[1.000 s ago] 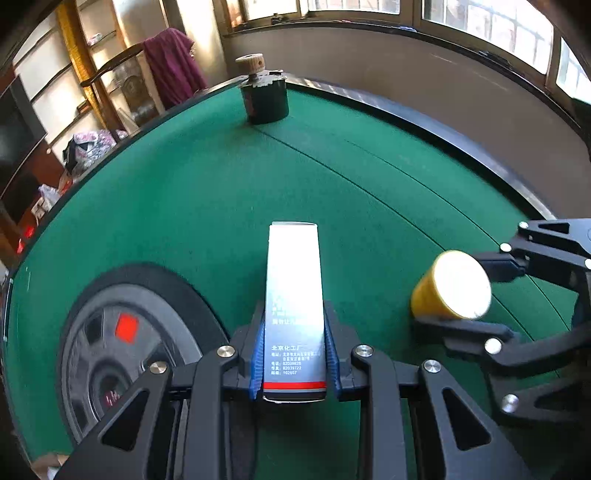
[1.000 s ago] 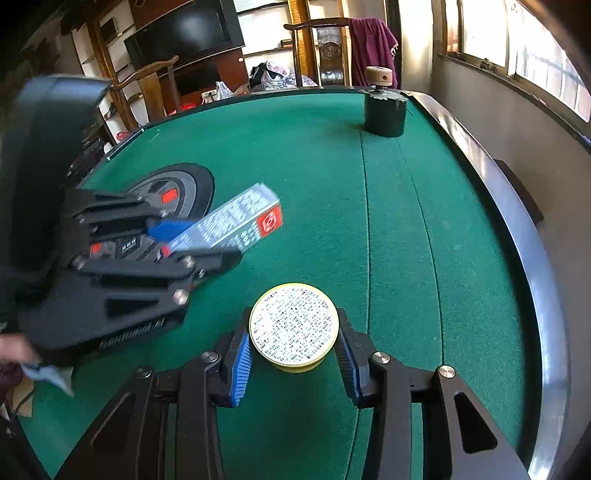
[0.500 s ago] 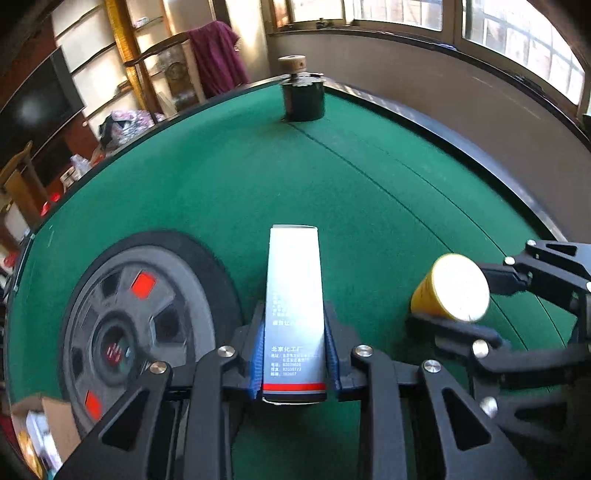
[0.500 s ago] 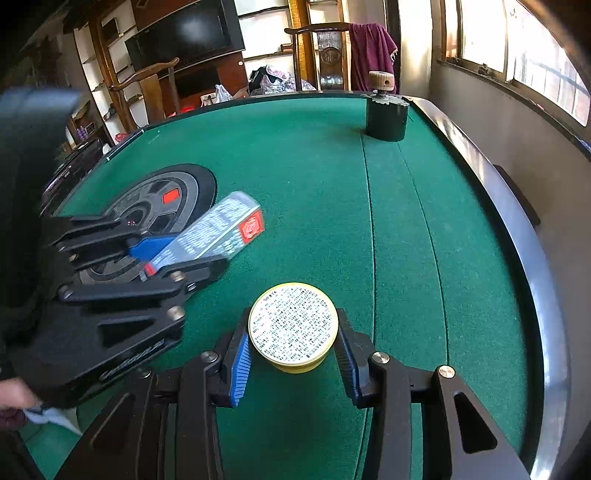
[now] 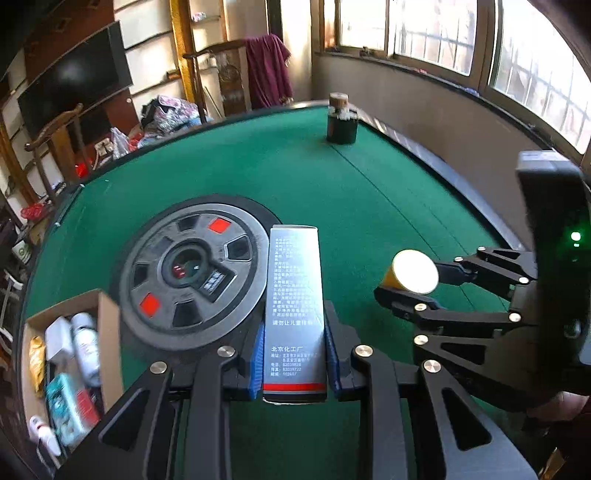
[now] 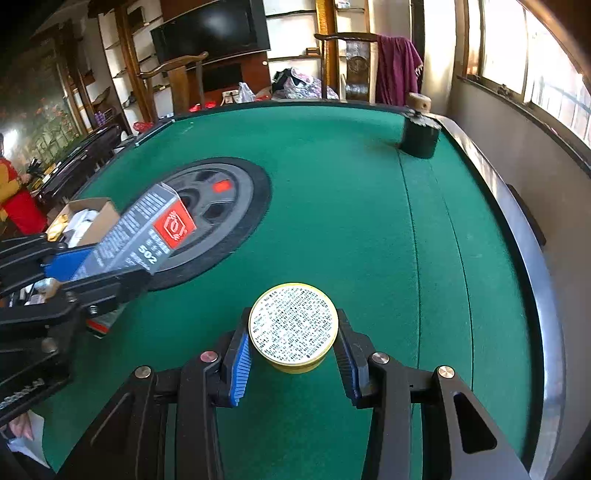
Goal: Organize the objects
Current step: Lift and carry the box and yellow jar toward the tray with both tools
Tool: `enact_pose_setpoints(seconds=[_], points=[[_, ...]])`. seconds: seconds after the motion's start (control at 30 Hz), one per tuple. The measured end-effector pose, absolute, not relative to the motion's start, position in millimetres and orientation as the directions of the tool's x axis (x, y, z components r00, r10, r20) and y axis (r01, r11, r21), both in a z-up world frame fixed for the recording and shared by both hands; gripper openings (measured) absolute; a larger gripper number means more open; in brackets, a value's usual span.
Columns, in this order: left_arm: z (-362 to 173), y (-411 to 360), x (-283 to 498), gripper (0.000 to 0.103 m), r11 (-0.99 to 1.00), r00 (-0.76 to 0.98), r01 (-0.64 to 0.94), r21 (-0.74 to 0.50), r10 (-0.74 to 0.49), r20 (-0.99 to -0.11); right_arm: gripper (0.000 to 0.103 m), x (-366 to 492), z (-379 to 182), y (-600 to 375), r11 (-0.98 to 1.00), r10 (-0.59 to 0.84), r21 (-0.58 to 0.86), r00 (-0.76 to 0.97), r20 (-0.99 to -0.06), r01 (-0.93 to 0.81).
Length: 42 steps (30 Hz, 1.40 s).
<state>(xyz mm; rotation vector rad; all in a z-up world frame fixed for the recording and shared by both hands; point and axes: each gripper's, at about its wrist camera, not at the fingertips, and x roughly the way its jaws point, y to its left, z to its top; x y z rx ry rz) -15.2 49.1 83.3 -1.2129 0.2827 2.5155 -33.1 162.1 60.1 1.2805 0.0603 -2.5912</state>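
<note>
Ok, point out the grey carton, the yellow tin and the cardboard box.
grey carton [image 5: 294, 295]: left wrist view, printed top face.
yellow tin [image 6: 293, 327]: right wrist view, printed lid.
cardboard box [image 5: 110, 350]: left wrist view, right wall.

We take the green felt table [image 6: 332, 192] as our landmark. Along its right edge runs a plain grey-beige wall [image 5: 443, 110] topped by a row of windows [image 5: 424, 33], and bright daylight pours through them. Beyond the table's far edge we see a wooden chair [image 6: 354, 62] with a maroon cloth [image 6: 397, 70] draped over its back. Left of that chair a dark television [image 6: 210, 31] sits among wooden shelves [image 6: 295, 37]. A second wooden chair [image 5: 55, 147] stands off the table's far left corner, and bags and bundles [image 5: 166, 114] are heaped between the two chairs.
</note>
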Motion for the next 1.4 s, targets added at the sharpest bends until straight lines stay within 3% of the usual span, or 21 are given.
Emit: enact_pose_setpoints(seconds=[0.3, 0.63, 1.4], points=[[108, 20, 27, 0.026, -0.934, -0.629, -0.357, -0.003, 0.243, -0.738, 0.044, -1, 91, 134, -0.959, -0.216, 0.045, -0.619, -0.755, 0.280], [123, -38, 63, 0.026, -0.964, -0.698, -0.265, -0.011, 0.200, -0.687, 0.044, 26, 110, 77, -0.931, -0.250, 0.003, -0.629, -0.736, 0.366], [118, -160, 95, 0.026, -0.990, -0.737, -0.109, -0.086, 0.139, -0.661, 0.044, 50, 120, -49, -0.850, -0.315, -0.066, -0.604, -0.732, 0.523]])
